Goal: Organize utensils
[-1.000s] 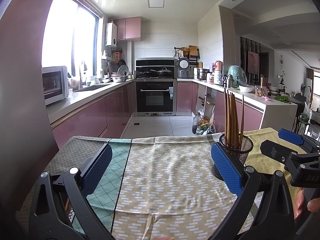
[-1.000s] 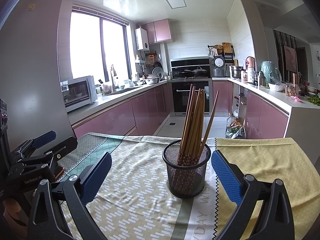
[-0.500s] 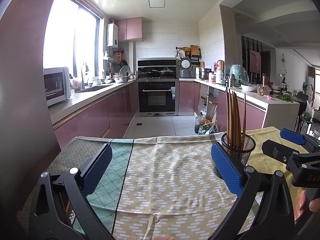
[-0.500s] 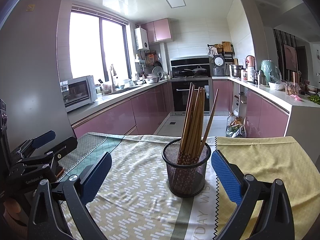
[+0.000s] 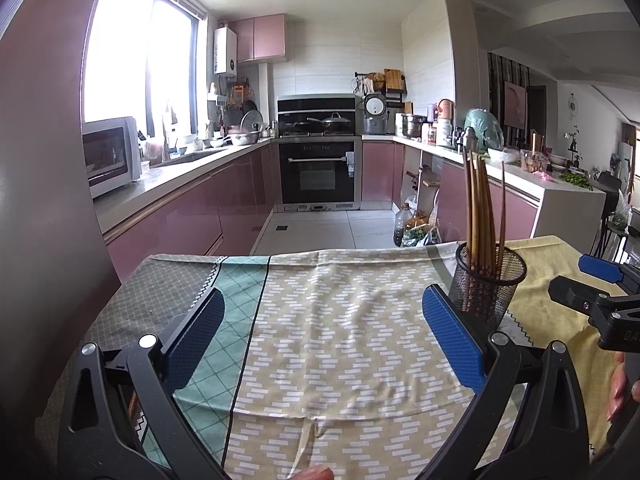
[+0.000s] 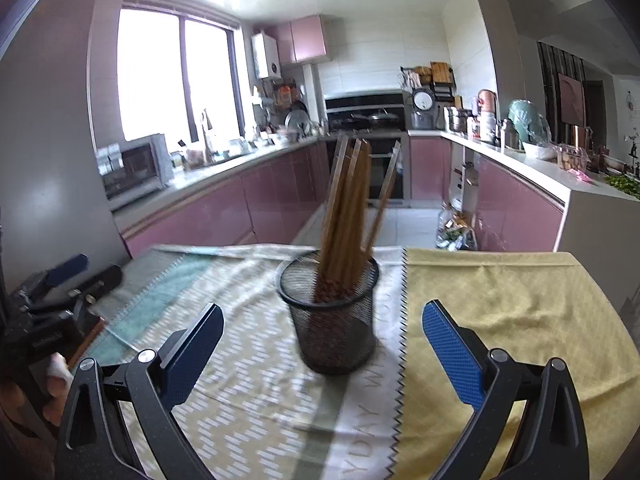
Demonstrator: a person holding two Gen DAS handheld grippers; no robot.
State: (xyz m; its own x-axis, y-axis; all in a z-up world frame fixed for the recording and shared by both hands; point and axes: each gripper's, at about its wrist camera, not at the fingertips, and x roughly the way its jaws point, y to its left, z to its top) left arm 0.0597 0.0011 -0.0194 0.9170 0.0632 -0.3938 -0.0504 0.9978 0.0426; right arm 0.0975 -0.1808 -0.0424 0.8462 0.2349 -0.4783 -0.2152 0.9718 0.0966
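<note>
Tongs are standing spread wide in both views, gripping nothing. The left tongs [image 5: 322,338] are hovering over bare patterned tablecloth [image 5: 340,320], with green and grey panels showing at the cloth's left end, which the right wrist view is catching only at its edge. The right tongs [image 6: 322,338] are facing the black mesh holder [image 6: 330,312], which is sitting on the cloth just ahead of the blue pads and a little left of midway between them, not touching either. Only this view is showing the holder whole, down to its base, beside a zigzag seam where the yellow panel begins; the picture is blurred. In the left wrist view the same holder [image 5: 486,284] is lying off to the right, partly hidden behind the right-hand pad. Wooden chopsticks [image 6: 348,216] are standing bunched in the holder, leaning, one stick apart from the rest. Beyond the table, pink cabinets [image 5: 192,216] and an oven [image 5: 318,172] are lining the kitchen.
</note>
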